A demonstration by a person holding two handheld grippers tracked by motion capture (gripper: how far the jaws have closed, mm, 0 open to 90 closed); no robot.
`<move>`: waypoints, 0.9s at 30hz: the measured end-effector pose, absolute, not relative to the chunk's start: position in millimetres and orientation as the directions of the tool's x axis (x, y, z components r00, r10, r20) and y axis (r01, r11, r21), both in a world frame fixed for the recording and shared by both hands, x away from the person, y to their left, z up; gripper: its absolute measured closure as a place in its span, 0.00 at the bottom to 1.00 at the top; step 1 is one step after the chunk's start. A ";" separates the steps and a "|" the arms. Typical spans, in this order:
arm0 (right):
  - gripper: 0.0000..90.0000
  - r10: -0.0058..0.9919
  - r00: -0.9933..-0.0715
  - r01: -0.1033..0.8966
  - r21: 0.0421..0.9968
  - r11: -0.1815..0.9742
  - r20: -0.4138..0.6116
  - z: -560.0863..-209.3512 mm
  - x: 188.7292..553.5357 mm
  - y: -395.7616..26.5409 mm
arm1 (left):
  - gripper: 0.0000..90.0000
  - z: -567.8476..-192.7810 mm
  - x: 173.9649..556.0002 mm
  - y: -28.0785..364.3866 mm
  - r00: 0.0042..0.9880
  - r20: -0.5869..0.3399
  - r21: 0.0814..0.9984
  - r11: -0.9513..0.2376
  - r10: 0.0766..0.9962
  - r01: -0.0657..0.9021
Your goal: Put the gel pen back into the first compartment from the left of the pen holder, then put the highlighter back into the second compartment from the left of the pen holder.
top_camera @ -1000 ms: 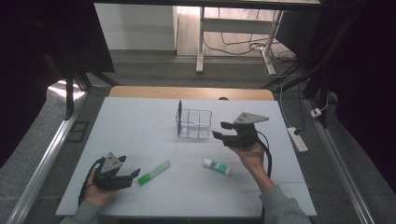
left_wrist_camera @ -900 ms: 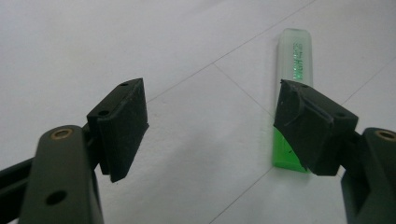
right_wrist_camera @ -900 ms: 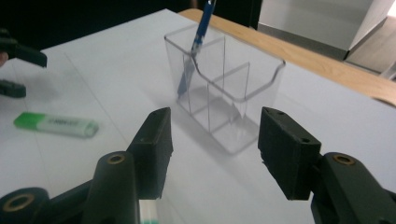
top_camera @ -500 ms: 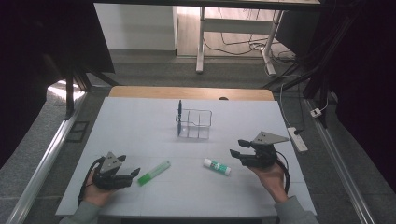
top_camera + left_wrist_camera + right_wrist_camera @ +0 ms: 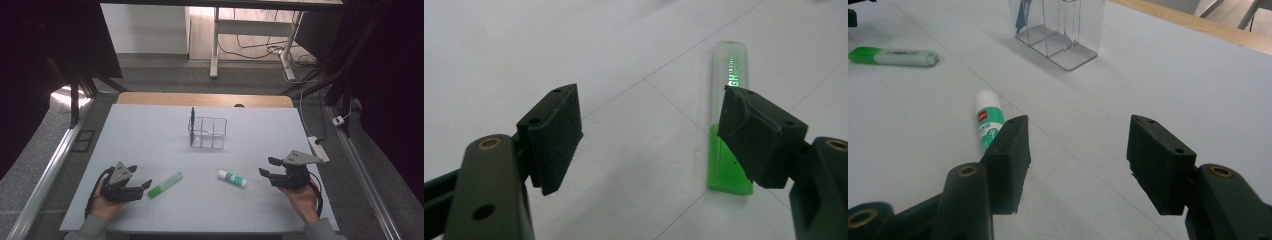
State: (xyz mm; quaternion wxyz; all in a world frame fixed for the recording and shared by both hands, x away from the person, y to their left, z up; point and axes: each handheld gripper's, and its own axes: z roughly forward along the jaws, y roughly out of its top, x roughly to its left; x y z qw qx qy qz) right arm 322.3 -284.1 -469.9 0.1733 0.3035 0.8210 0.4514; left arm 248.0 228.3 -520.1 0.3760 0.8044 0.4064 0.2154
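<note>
Black tools (image 5: 141, 186) (image 5: 267, 167) low, jaws apart

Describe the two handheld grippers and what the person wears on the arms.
Both grippers are black. The left gripper and the right gripper each carry a grey three-cornered plate on top and trail a black cable. Up close, the fingers are blocky black pads with small screw holes, mounted on dark arms with brass-coloured pivot pins. The person wears grey sleeves.

high view: overhead, facing forward-down | gripper views: low, close to table (image 5: 150, 135) | shared: highlighter (image 5: 164, 184)
</note>
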 end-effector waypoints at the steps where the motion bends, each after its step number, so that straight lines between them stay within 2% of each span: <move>1: 0.47 0.654 -0.756 0.341 0.847 0.408 -0.010 -470.5 322.7 -283.6 | 0.28 -519.2 247.8 228.2 0.579 0.041 0.780 -0.388 0.814 0.490; 12: 0.47 0.650 -0.760 0.334 0.840 0.427 -0.028 -471.0 322.8 -282.5 | 0.28 -508.5 247.7 219.0 0.627 0.072 0.753 -0.454 0.776 0.476; 27: 0.46 0.658 -0.753 0.353 0.832 0.429 -0.020 -473.7 321.5 -285.7 | 0.28 -499.8 258.1 208.2 0.687 0.043 0.691 -0.518 0.725 0.504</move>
